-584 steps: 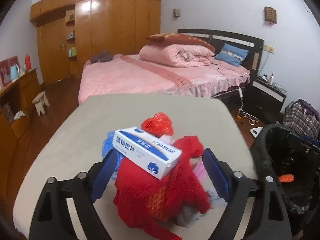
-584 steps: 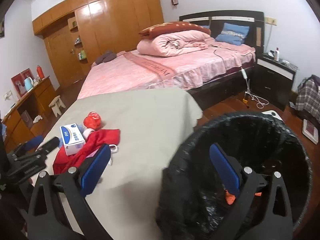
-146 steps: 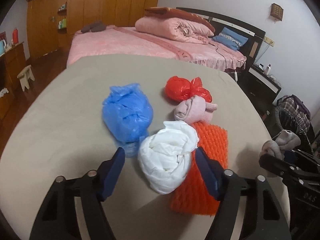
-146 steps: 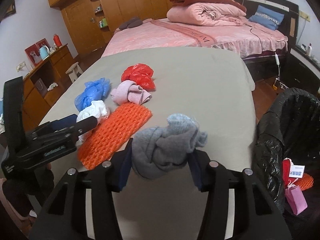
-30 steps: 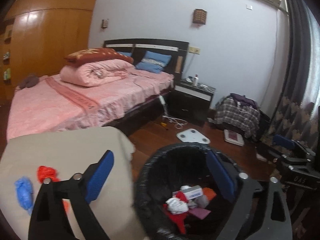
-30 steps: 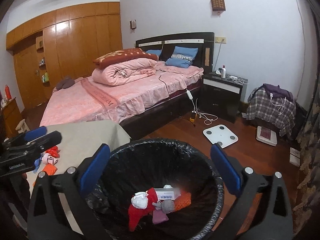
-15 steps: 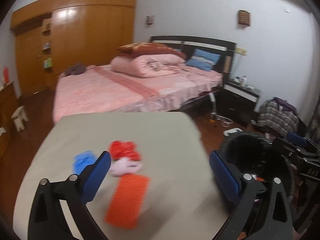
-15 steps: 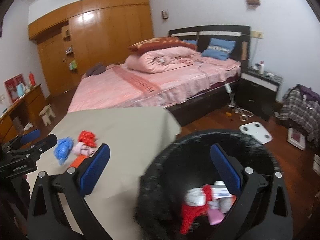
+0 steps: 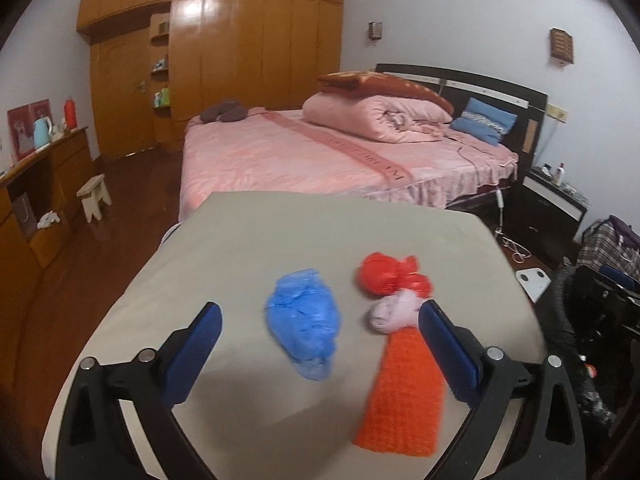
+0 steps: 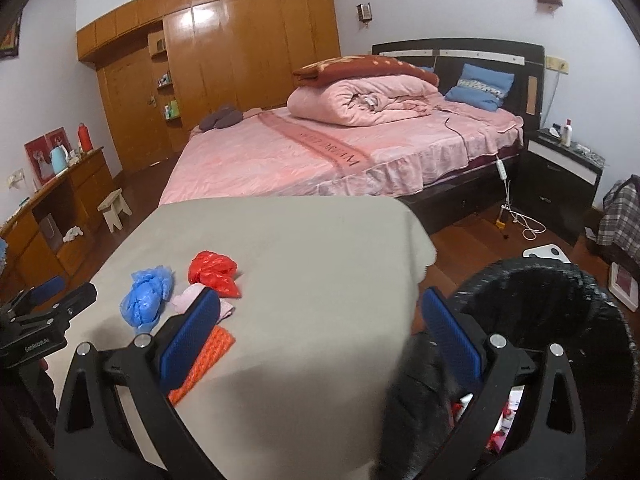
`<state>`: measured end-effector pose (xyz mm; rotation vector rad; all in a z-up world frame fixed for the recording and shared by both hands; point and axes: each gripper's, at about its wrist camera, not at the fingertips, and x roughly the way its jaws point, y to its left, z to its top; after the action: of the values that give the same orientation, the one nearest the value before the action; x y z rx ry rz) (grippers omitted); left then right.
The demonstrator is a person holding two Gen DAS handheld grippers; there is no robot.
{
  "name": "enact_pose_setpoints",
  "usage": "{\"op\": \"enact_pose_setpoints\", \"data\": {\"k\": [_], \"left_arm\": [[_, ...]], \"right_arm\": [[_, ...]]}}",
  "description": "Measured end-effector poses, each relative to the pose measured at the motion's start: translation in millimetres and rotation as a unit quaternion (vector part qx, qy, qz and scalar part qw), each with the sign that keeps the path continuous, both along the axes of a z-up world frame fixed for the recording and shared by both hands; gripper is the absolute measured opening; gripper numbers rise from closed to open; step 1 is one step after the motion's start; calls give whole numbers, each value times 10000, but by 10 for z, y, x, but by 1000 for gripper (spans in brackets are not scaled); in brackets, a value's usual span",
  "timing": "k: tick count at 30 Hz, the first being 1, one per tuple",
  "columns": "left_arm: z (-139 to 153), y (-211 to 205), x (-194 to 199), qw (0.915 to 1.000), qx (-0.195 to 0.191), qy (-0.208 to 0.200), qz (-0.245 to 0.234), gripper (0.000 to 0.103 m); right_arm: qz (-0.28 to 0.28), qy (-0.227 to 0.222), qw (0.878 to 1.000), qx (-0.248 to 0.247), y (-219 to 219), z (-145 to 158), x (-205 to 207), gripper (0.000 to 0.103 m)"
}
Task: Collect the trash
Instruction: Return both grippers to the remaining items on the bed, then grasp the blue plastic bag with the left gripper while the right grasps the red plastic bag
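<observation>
Bedroom walls in pale white fill the top of both views, with a wooden wardrobe [image 9: 224,60] across the upper left and a pink-covered bed [image 9: 312,160] through the middle, a rolled pink quilt [image 10: 360,100] lying on it toward the upper right. Below the bed, a beige-covered table [image 9: 320,232] spreads over the lower half of each frame. At the lower right of the right wrist view stands a black-lined trash bin [image 10: 552,312], just beside the table's right edge, with bits of red and white trash showing inside at the bottom of the frame. On the table in the left wrist view, an orange mesh sheet [image 9: 404,392] lies at lower right, a crumpled blue plastic bag [image 9: 306,322] sits at centre, a knotted red plastic bag [image 9: 386,274] sits right of centre, and a small pink cloth bundle [image 9: 394,314] rests between the red bag and the mesh, touching both. The left gripper [image 9: 320,344] hovers over the table with its blue pads spread wide and nothing between them, the blue bag framed in the gap. The right gripper [image 10: 322,332] is likewise spread wide and empty, its left pad over the mesh and pink bundle, its right pad over the bin's rim.
</observation>
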<state>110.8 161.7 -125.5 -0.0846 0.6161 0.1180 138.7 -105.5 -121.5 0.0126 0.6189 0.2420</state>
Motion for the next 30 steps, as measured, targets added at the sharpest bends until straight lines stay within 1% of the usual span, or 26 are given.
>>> {"op": "enact_pose_setpoints", "data": {"k": [4,11,18,20,24,26,27,30], "left_arm": [[-178,135,162,9999,-38,124,59,97],[-514,271,525,9988,-42,484,44,96],[-637,284,744,9977,-188,650,-60,94],[-686,275,805,9970,-213,740,-107,91],[-774,270,888,9946,-326,965,-221,82],[-802,264,908,9934,-382,1047,-279,72],[-819,270,924,9925,-427,1104,-306,62],[-838,299,937,9916,-549,1131,-316,55]], "right_arm": [[-2,81,9999,-85,169,-150,167,98],[-103,293,9994,-160,335,-424,460,98],[-139,392,9989,-231,426,-564,656,98],[-126,400,9988,-238,443,-574,693,98],[-84,396,9988,-258,478,-588,715,98],[-61,396,9988,-269,499,-588,733,98],[-52,398,9988,-270,512,-590,746,98],[-3,398,9989,-254,561,-579,779,98]]}}
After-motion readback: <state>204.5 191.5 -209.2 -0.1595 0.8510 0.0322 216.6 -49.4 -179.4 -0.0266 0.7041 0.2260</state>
